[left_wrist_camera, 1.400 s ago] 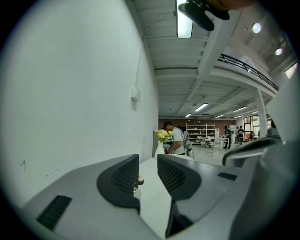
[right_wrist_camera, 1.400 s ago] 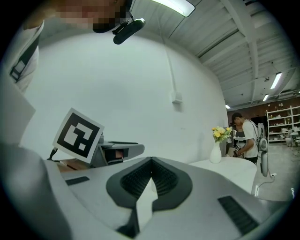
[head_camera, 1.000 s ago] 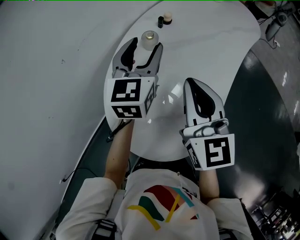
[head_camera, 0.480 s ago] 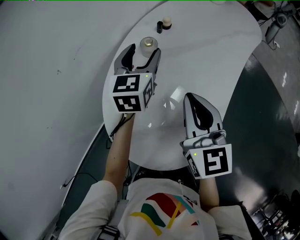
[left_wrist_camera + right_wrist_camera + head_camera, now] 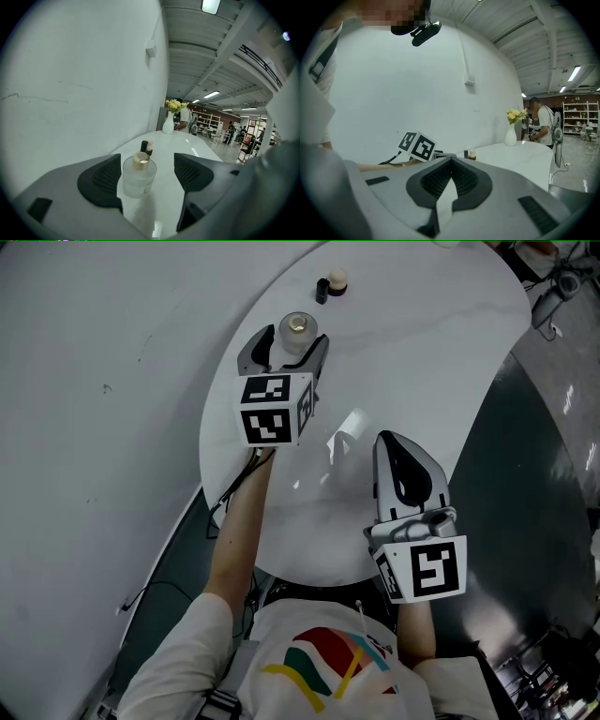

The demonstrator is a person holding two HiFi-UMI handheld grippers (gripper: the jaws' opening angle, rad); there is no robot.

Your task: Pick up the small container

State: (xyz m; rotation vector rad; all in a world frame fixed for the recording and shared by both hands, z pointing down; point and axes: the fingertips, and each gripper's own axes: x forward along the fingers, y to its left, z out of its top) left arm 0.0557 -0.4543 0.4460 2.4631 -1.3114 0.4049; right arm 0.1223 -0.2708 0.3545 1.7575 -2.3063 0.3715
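The small container is a clear round jar with a gold cap, standing upright on the white table toward its far left. In the left gripper view the container stands between the two dark pads, close to the left one and apart from the right one. My left gripper reaches around it, and its jaws are opening, with no pad pressing on the jar. My right gripper hovers over the table's near side, shut with nothing in it; its pads meet in the right gripper view.
Two tiny items, one black and one beige-topped, stand beyond the container near the far edge. A white vase of flowers stands at the table's far end. A white wall runs along the left. Dark floor lies to the right.
My left gripper has moved forward, so its jaws now flank the container, and they stand wider apart. The right gripper has hardly moved.
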